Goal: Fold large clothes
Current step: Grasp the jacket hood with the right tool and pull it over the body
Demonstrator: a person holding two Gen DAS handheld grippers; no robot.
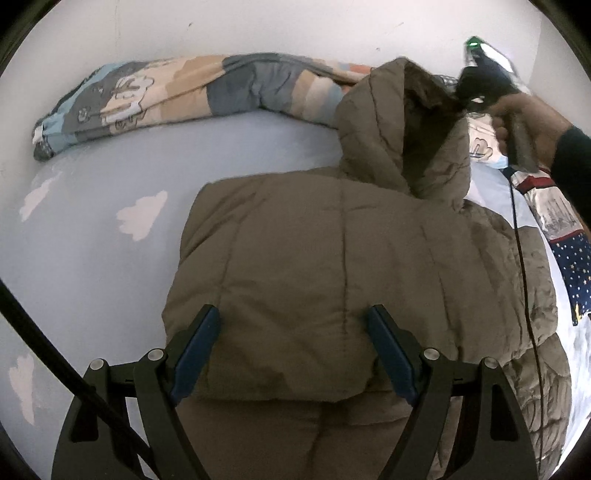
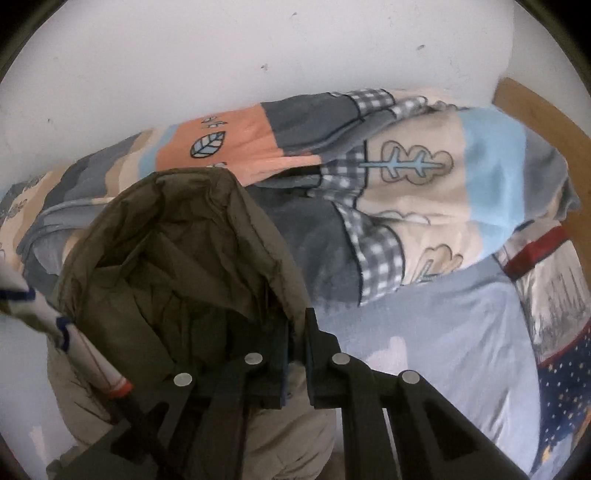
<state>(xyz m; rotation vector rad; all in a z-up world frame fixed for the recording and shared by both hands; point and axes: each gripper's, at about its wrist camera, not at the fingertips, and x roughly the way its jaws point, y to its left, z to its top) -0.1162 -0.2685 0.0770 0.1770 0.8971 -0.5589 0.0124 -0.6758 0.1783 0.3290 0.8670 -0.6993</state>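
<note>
Presently the right tool (image 2: 297,334) pinches the hood (image 2: 177,236) rim of the jacket (image 1: 332,266) lying on the bed (image 1: 92,258), while the left tool (image 1: 293,321), spread wide, hovers over its folded body.

Left wrist cam sits above the near part of the brown jacket (image 1: 332,258), angled steeply down over the bed (image 1: 92,258) toward the far wall (image 1: 258,33). Right wrist cam is much closer in, right up against the jacket's hood (image 2: 177,240), facing the same wall. Both views share the hood, the patterned blanket (image 1: 184,88) and the wall.
</note>
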